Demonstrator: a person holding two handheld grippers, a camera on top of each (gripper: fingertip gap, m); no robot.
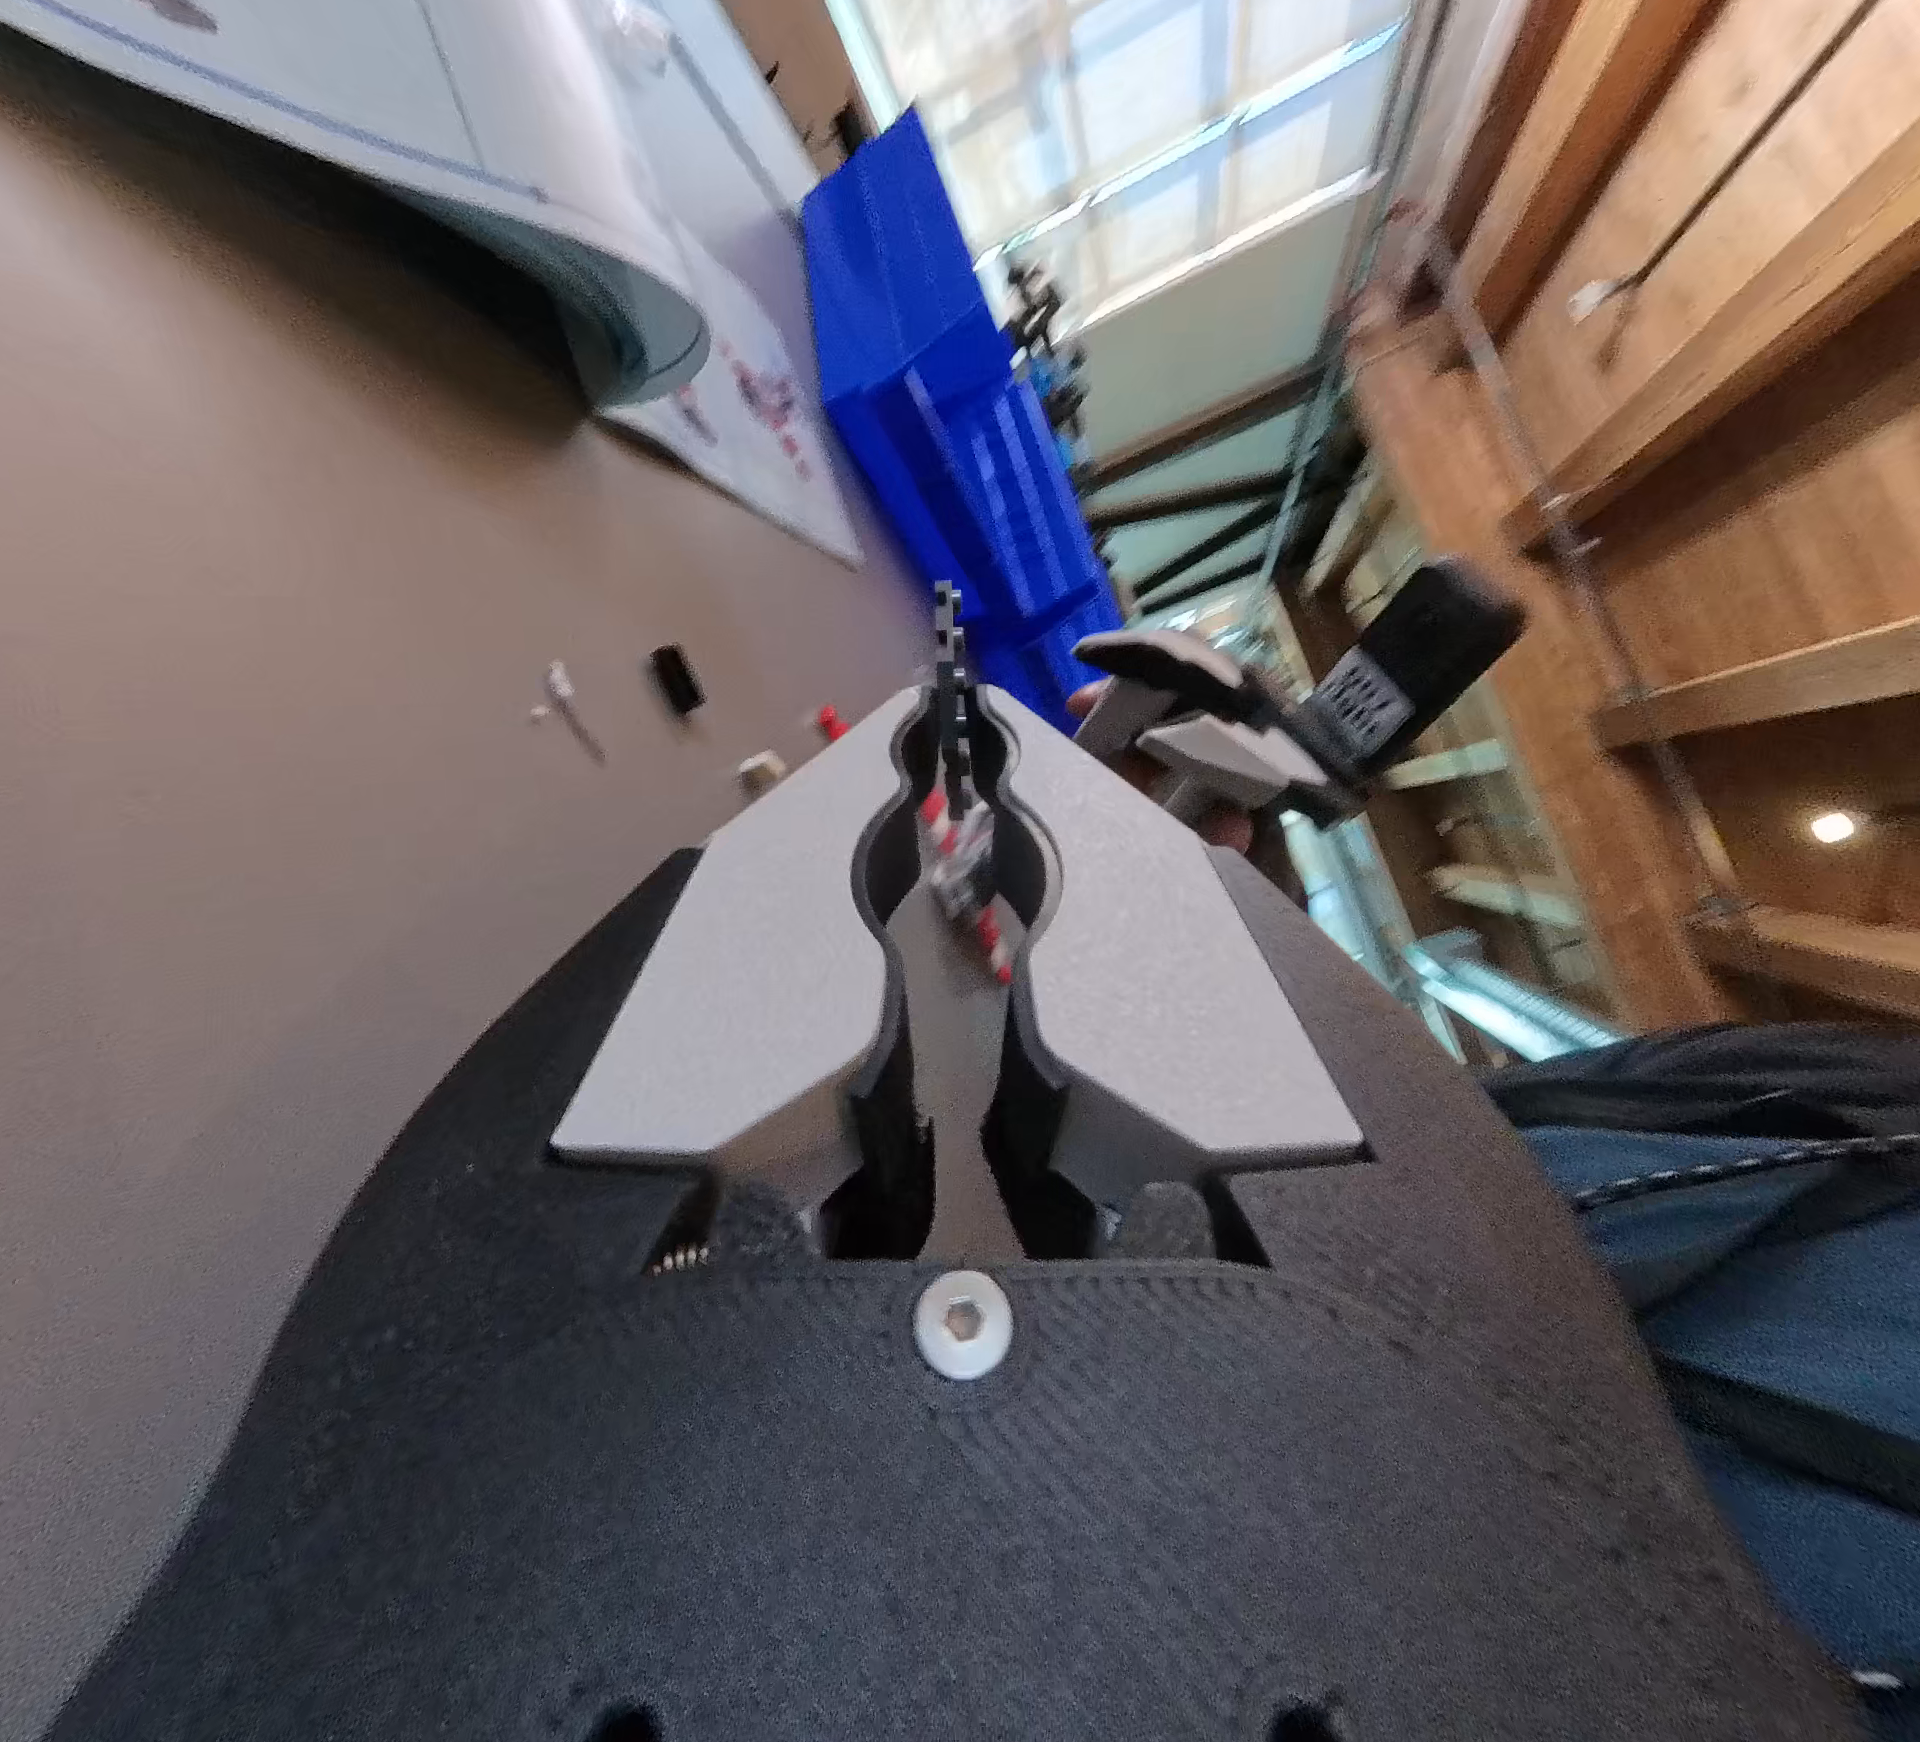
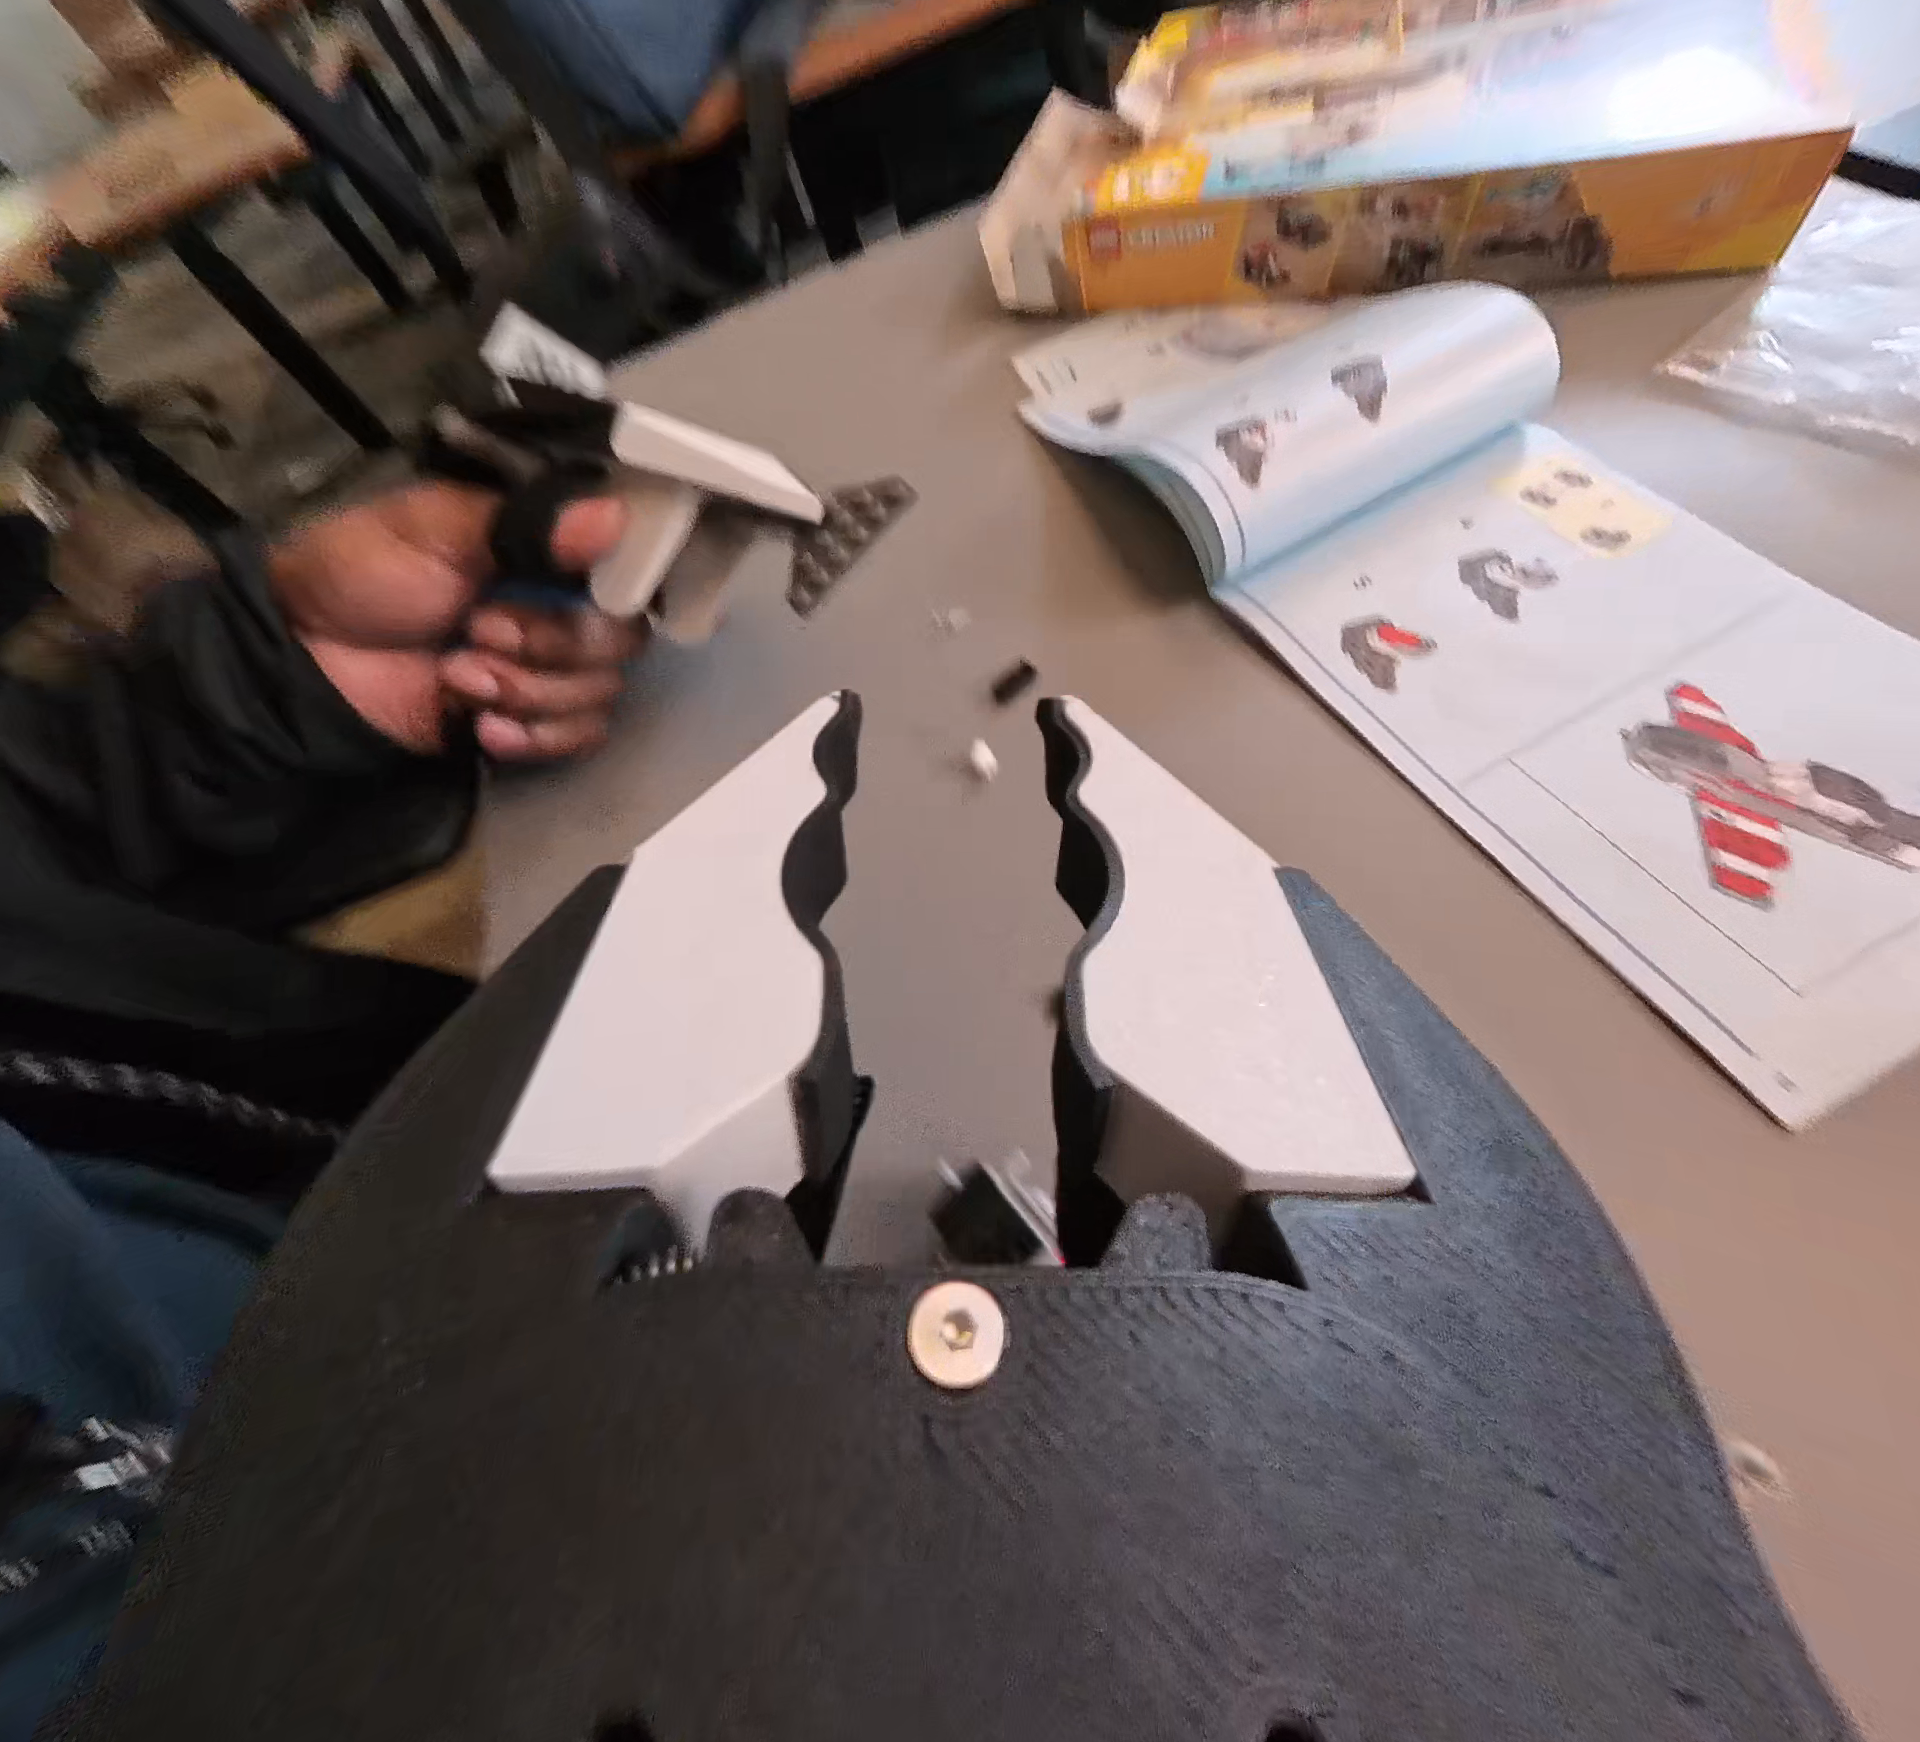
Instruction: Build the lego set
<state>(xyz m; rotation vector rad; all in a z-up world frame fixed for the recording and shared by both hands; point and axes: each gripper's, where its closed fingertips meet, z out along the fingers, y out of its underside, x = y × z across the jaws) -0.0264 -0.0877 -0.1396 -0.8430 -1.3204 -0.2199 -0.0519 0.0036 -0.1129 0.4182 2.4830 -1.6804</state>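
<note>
My left gripper (image 1: 951,705) is shut on a dark grey Lego plate (image 1: 948,638), seen edge-on and sticking out past the fingertips. A small red, white and black striped assembly (image 1: 971,871) shows in the gap between its fingers; I cannot tell whether it is attached to the plate. In the right wrist view the left gripper (image 2: 800,529) is in a hand at the table's left edge, holding the wedge-shaped plate (image 2: 847,529) just above the table. My right gripper (image 2: 945,716) is open and empty above loose pieces. It also shows to the right in the left wrist view (image 1: 1117,700).
Small loose pieces lie on the grey table (image 2: 1195,861): a black one (image 2: 1013,679), a white one (image 2: 982,754), a pale one (image 2: 951,620). An open instruction booklet (image 2: 1455,549), the Lego box (image 2: 1455,165) and a plastic bag (image 2: 1818,342) lie right. A blue bin (image 1: 956,425) stands behind. The left gripper's tips are roughly 11 cm from the right gripper's.
</note>
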